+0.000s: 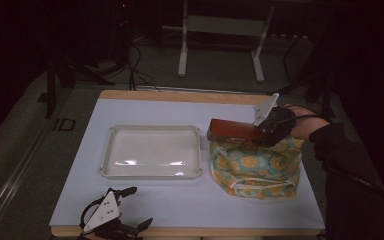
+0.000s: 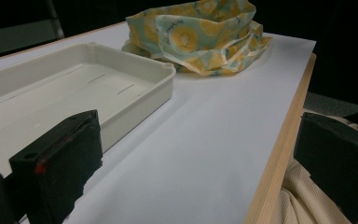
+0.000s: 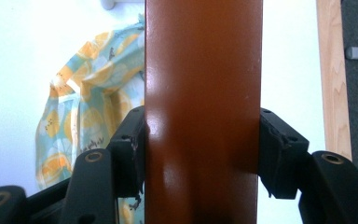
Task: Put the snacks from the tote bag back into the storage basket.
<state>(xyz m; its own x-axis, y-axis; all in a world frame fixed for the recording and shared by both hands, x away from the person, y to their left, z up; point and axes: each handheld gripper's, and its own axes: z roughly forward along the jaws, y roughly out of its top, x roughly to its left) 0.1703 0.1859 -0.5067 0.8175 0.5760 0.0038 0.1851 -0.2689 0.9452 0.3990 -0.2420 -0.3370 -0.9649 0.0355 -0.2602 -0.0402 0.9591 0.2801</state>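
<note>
At the bottom left of the high view the left gripper [image 1: 125, 207] lay on the table [image 1: 190, 205] with its jaws spread wide. Mid-frame sat the white tray [image 1: 151, 131]. Right of it, the right gripper [image 1: 264, 131] clamped a brown box [image 1: 234, 130] above the lemon-print bag [image 1: 255, 165].

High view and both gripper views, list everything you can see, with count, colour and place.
Tray: one, white, middle of the table.
Cloth bag: one, yellow and teal print, right of the tray.
Brown box: one, reddish brown, held above the bag.
Table: one, white top, wooden edge.
Metal frame: one, pale, on the floor beyond the table.
Left gripper: one, black, near edge of the table, fingers apart.
Right gripper: one, black, shut on the brown box.
</note>
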